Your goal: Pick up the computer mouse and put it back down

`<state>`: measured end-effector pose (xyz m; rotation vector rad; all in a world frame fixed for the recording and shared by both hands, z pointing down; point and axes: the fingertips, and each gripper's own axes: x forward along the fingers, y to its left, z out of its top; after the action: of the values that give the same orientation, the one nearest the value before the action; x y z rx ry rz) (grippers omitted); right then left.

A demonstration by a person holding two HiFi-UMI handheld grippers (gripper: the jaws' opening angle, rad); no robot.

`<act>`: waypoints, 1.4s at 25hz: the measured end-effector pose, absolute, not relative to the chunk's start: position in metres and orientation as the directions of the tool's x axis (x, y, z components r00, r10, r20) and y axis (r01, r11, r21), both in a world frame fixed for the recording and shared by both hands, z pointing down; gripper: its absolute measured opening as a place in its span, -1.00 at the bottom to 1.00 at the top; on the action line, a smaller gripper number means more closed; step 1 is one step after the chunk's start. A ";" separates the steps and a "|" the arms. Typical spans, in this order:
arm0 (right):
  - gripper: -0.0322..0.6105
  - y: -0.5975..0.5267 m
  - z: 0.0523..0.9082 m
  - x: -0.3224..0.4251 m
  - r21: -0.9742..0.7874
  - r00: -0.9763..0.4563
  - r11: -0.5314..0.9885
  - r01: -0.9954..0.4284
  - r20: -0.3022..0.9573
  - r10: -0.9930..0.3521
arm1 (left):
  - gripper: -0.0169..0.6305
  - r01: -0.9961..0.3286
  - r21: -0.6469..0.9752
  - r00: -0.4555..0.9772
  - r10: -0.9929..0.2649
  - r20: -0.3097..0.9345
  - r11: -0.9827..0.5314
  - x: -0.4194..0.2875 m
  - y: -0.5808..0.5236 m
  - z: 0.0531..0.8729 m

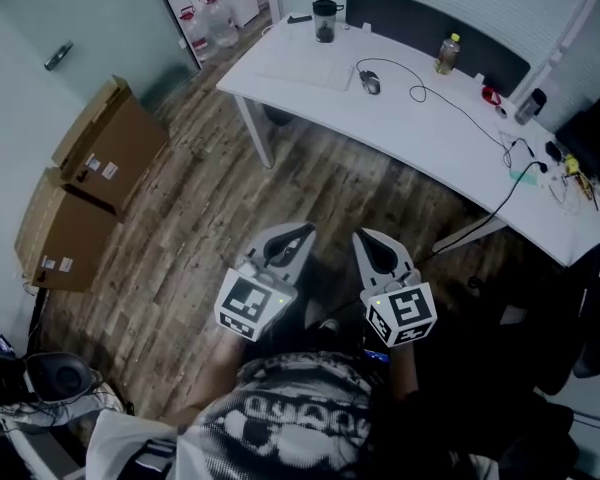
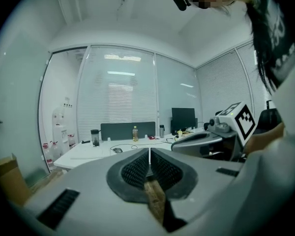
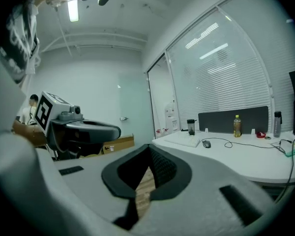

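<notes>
A grey wired computer mouse [image 1: 369, 82] lies on the white desk [image 1: 420, 138] at the far side of the room, its black cable curling to the right. It also shows small in the left gripper view as the mouse [image 2: 117, 150] and in the right gripper view as the mouse [image 3: 206, 143]. My left gripper [image 1: 298, 234] and right gripper [image 1: 366, 239] hang side by side over the wooden floor, well short of the desk. Both are shut with nothing between the jaws.
On the desk stand a white keyboard [image 1: 308, 70], a dark cup [image 1: 324, 20], a yellow-capped bottle [image 1: 446, 54] and a dark partition [image 1: 430, 34]. Cardboard boxes [image 1: 90, 183] sit at the left wall. A black chair [image 1: 570, 338] is at the right. Water jugs [image 1: 208, 20] stand at the back.
</notes>
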<state>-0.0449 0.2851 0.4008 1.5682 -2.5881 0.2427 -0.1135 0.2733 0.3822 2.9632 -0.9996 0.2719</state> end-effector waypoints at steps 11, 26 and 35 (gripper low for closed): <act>-0.91 0.130 0.409 -0.043 -0.070 -0.383 0.377 -0.924 0.209 -0.900 | -0.92 -0.546 -0.067 0.821 -0.549 0.156 -0.835 -0.113 0.109 0.378; -0.91 -0.010 0.426 -0.063 -0.057 -0.261 0.255 -0.965 0.292 -0.920 | -0.92 -0.415 -0.038 0.892 -0.415 0.178 -0.909 -0.126 -0.039 0.395; -0.91 -0.037 0.436 -0.076 -0.057 -0.250 0.245 -0.968 0.332 -0.910 | -0.92 -0.404 -0.003 0.899 -0.398 0.180 -0.915 -0.137 -0.072 0.406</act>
<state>-0.0756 -0.0372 0.4362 1.7616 -2.2867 0.3686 -0.1369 -0.0722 0.4065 3.0281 -0.6396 0.2763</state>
